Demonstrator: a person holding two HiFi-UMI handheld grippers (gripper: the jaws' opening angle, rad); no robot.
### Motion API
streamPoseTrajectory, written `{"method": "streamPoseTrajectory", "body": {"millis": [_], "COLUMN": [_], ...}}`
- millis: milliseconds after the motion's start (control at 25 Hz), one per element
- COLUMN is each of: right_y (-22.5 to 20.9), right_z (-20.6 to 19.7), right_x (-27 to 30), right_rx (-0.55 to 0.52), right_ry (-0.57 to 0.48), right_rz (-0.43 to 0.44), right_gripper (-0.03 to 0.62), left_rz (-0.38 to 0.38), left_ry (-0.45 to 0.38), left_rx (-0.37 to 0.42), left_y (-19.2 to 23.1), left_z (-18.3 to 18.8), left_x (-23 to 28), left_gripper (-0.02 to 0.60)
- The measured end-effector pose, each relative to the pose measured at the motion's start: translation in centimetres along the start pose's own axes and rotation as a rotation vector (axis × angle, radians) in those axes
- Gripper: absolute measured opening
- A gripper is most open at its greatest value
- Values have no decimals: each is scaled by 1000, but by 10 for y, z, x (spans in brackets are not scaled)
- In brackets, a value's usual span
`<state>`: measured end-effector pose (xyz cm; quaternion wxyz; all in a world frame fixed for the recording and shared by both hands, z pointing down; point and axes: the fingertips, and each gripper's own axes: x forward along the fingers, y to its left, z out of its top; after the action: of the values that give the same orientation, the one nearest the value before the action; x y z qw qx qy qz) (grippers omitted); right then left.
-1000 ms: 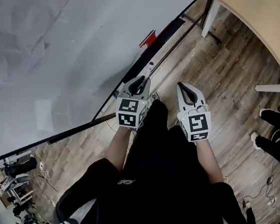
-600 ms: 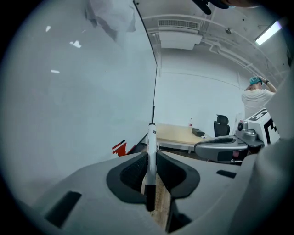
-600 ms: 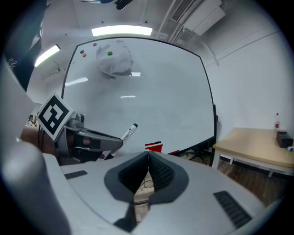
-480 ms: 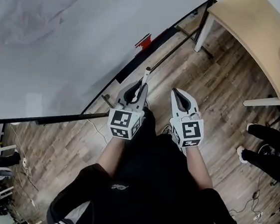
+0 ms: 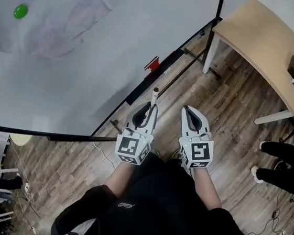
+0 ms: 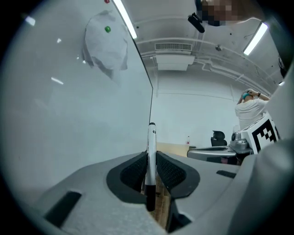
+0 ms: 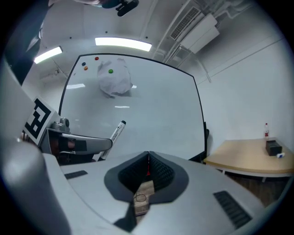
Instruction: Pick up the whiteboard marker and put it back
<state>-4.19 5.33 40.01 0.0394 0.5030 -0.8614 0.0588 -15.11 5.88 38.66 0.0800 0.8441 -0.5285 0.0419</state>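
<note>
Left claw [image 6: 149, 158]: clamped on whiteboard marker [image 6: 151, 134] | right claw [image 7: 148, 156]: closed, empty

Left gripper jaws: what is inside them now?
The whiteboard marker stands clamped between the pads of the left gripper, its end sticking out. The pads cover the sides of its middle.

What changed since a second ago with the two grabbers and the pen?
Both grippers have risen and tipped up toward the whiteboard, so the whiteboard marker now pokes out past the left gripper. Same as before: the left gripper stays clamped on the marker, and the right gripper stays shut and empty.
</note>
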Motion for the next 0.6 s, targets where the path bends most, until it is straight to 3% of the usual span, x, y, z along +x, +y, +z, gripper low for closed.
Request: {"method": "streamPoseTrajectory", "body": {"millis": [280, 600], "right_y": [10, 10], "right_z": [39, 41], "right_x": [-5, -22], "right_rx": [-21, -68], "right_ry": [-73, -43], "right_rz": [-105, -202], "right_gripper": [2, 2], "left_rz": [-72, -163], "left_ry": [-118, -136], "left_rx": [5, -22], "left_y": [2, -3], "left_z": [41, 42], "left_x": [-13, -10], "left_gripper": [67, 69]}}
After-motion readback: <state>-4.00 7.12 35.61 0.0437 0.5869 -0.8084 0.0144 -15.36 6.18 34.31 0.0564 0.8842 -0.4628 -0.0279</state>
